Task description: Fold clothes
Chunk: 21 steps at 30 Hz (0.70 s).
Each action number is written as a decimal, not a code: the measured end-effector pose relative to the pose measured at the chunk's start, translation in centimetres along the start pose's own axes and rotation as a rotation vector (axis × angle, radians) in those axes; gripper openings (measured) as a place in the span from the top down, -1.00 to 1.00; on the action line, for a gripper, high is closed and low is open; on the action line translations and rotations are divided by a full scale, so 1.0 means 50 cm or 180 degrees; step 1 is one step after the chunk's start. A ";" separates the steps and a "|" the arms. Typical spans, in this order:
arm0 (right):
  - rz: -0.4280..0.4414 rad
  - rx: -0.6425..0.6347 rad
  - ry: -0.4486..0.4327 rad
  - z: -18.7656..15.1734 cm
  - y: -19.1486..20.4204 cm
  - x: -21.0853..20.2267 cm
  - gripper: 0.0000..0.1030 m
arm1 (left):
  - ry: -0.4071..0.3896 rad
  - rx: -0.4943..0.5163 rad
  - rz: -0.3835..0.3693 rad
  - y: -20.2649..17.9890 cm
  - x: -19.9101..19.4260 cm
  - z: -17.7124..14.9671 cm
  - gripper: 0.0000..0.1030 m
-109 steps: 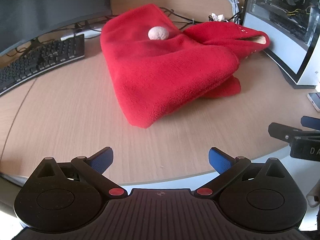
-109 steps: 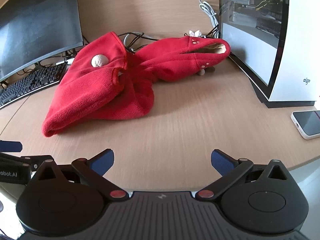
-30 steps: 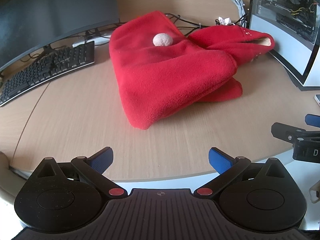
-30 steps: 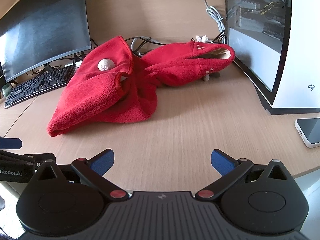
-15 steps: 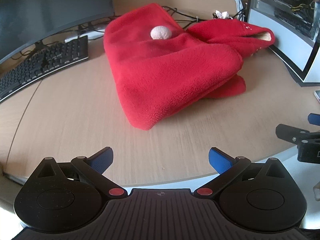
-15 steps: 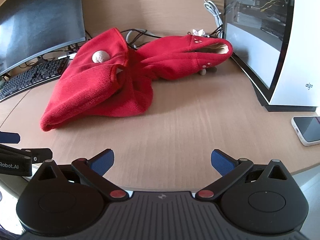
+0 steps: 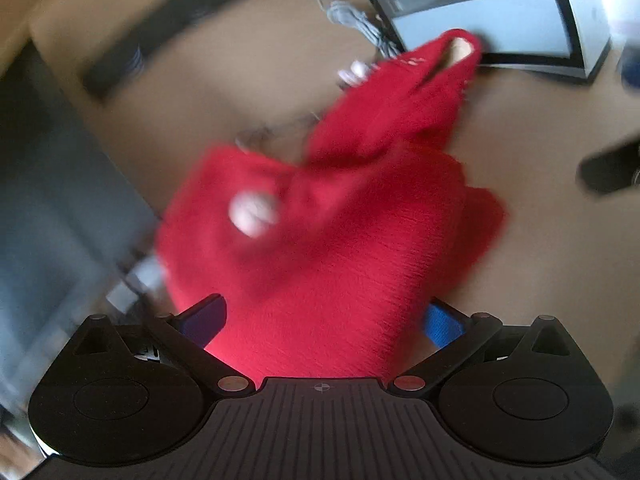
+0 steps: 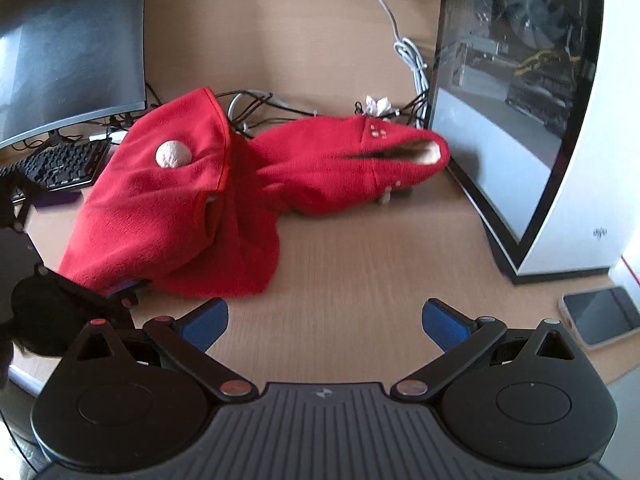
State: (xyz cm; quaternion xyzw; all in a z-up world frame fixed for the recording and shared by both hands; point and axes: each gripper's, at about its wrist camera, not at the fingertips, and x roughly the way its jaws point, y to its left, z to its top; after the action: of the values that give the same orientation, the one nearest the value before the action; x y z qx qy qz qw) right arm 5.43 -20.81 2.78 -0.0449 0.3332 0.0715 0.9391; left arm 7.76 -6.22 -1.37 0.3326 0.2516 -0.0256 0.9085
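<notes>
A red fleece garment [image 8: 168, 208] with a pale pompom [image 8: 173, 154] lies crumpled on the wooden desk [image 8: 380, 264]; its hood [image 8: 360, 156] points right toward the computer case. In the blurred left wrist view the garment [image 7: 320, 240] fills the middle. My left gripper [image 7: 326, 316] is open with the garment's near corner lying between its blue fingertips. From the right wrist view the left gripper [image 8: 120, 292] sits at that corner. My right gripper [image 8: 324, 320] is open over bare desk, just right of the garment's front edge, holding nothing.
A curved monitor [image 8: 68, 48] and black keyboard [image 8: 60, 164] stand at the left. A white glass-sided computer case [image 8: 540, 120] stands at the right, with a phone [image 8: 600, 316] near the desk edge. Cables [image 8: 412, 60] run behind the garment.
My left gripper has swung forward and tilted, from hovering at the desk edge to straddling the garment's near corner. The right gripper moved closer to the garment. Both stay open.
</notes>
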 end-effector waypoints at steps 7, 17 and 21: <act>-0.0096 0.0025 -0.0028 0.034 0.012 0.025 -1.00 | 0.0340 -0.0953 0.1241 0.258 0.045 -0.101 -1.00; -0.0045 0.0181 0.0015 0.102 0.085 0.070 -1.00 | 0.1040 -0.1509 0.1128 0.420 0.087 -0.261 -1.00; -0.0001 0.0277 -0.0028 0.142 0.083 0.084 -1.00 | 0.0886 -0.1694 0.0292 0.411 0.115 -0.231 -1.00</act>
State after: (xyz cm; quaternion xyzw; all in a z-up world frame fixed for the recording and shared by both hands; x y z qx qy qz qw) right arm 12.38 -15.35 5.47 -0.0037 0.3318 0.0570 0.9416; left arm 12.07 17.59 0.55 0.0942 0.3563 0.1282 0.9207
